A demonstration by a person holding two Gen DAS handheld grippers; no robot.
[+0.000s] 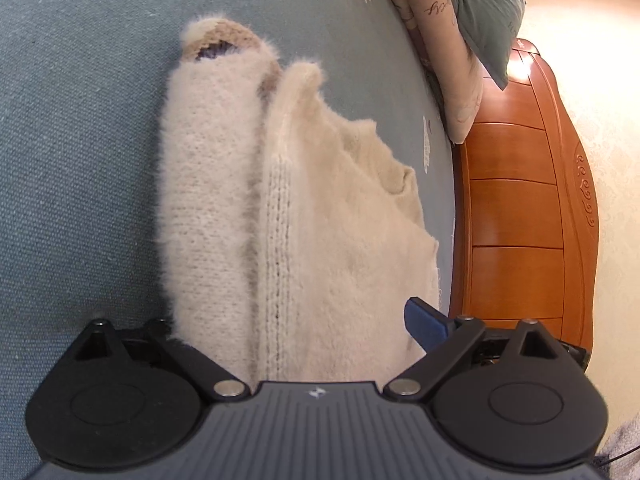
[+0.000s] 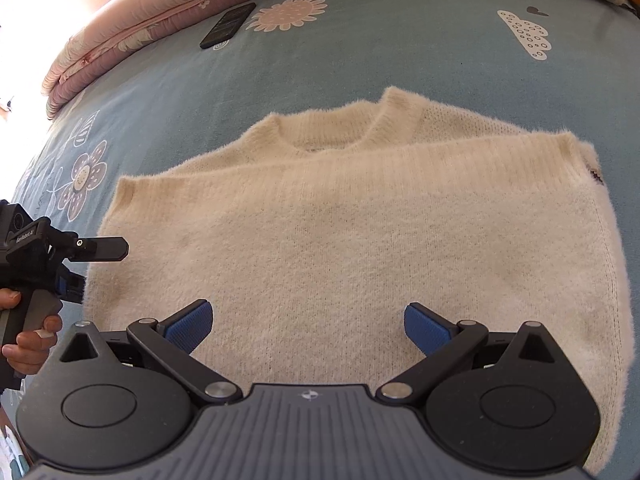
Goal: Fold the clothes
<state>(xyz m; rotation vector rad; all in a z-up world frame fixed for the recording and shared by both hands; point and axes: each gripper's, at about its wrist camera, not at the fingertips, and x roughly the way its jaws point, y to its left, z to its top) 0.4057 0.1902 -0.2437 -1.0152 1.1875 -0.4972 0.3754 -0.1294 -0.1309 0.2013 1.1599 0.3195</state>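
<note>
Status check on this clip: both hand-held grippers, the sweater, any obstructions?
Right hand-held gripper open over sweater. Left hand-held gripper at its edge, grip unclear. Sweater partly folded on bed. Phone well clear.

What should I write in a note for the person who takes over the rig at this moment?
Right hand-held gripper: open, empty, over the sweater's near edge.
Left hand-held gripper: at the sweater's left side; open or shut cannot be told.
Sweater lies on the blue bedsheet, a side part already folded over the body, neckline away from you.
Left: finish folding into a compact stack.
</note>
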